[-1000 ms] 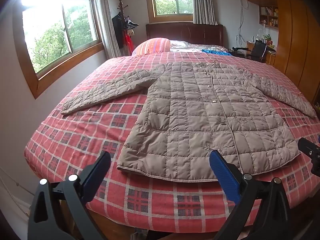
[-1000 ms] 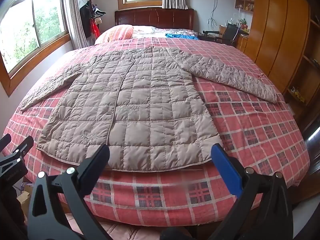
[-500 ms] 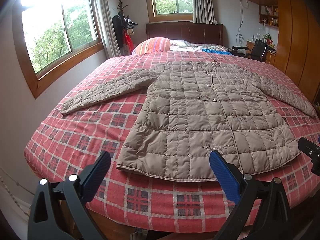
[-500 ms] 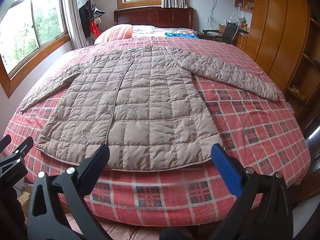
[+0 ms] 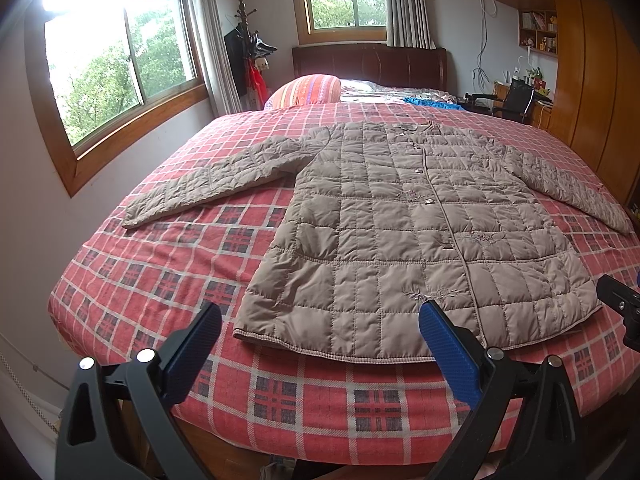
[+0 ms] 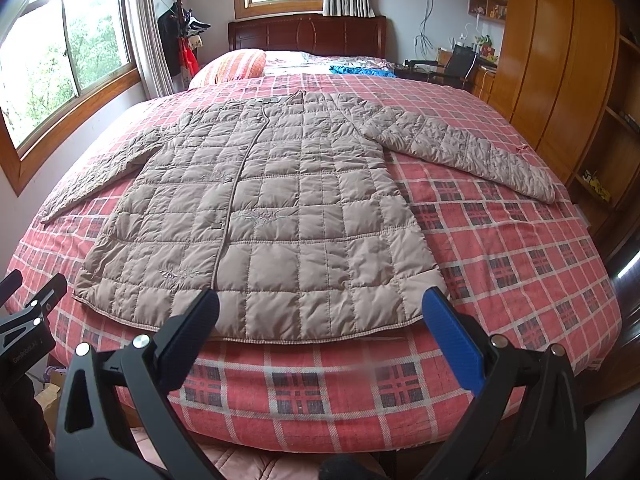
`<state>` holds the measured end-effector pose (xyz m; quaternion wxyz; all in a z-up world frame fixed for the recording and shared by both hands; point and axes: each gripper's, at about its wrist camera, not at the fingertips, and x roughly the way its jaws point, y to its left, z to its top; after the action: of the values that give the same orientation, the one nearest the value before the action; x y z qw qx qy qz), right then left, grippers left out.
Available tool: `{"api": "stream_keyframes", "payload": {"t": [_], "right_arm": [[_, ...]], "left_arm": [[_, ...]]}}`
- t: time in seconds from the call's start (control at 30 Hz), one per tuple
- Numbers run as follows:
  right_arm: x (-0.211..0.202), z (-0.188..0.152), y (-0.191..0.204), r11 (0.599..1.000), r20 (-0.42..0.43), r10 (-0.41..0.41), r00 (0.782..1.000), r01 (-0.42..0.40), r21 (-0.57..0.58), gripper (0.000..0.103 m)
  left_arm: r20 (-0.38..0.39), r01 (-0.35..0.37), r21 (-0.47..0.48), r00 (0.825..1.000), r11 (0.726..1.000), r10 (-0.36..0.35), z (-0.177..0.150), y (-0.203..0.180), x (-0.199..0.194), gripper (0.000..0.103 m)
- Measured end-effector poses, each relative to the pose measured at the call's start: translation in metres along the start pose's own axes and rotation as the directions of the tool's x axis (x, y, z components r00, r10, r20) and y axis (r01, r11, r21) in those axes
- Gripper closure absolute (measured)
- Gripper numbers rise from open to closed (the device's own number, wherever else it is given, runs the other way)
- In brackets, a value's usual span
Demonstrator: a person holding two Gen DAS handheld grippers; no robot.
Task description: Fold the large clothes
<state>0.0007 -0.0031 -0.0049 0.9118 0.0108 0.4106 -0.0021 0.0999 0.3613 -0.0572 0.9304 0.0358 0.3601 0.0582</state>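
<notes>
Coat (image 5: 416,236) (image 6: 264,216): quilted, grey-brown, long-sleeved, spread flat and face up on the bed (image 5: 160,276) (image 6: 520,264), buttoned down the front. Collar toward the headboard (image 5: 368,66) (image 6: 308,34); hem close to the foot edge of the bed, nearest both grippers. Sleeves stretched out toward the two side edges, one toward the window side, one toward the wardrobe side.

Bed cover: red plaid with dark squares, reaching over the foot edge. Striped pillow (image 5: 306,88) (image 6: 232,66) at the head end on the window side; blue cloth (image 5: 432,102) (image 6: 362,71) at the head end toward the wardrobe side.

Left gripper (image 5: 320,350): fingers wide apart, holding nothing, off the foot edge of the bed, just short of the hem. Hem corner on the window side lying between the two blue pads in the left wrist view, not touched.

Right gripper (image 6: 320,332): fingers wide apart, holding nothing, likewise off the foot edge and just short of the hem. Middle and wardrobe-side part of the hem framed between its pads, not touched. Black part of the other gripper showing at the side edge of each view.

Surroundings: windows (image 5: 120,76) (image 6: 64,64) on the left wall and above the headboard; coat stand (image 5: 246,48) (image 6: 180,32) in the corner; wooden wardrobe (image 5: 592,92) (image 6: 552,64) along the right wall; chair (image 5: 516,98) (image 6: 456,64) beside it.
</notes>
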Motion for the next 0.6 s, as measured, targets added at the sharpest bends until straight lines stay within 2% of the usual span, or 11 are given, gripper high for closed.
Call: {"api": "stream_keyframes", "payload": {"t": [0.6], "right_arm": [[0.0001,-0.0002,-0.0004,1.0,0.0,0.001,1.0,-0.001,0.001,0.003]], "left_arm": [[-0.002,0.001,-0.001,1.0,1.0,-0.001,0.0001,0.0005,0.0014,0.004]]}}
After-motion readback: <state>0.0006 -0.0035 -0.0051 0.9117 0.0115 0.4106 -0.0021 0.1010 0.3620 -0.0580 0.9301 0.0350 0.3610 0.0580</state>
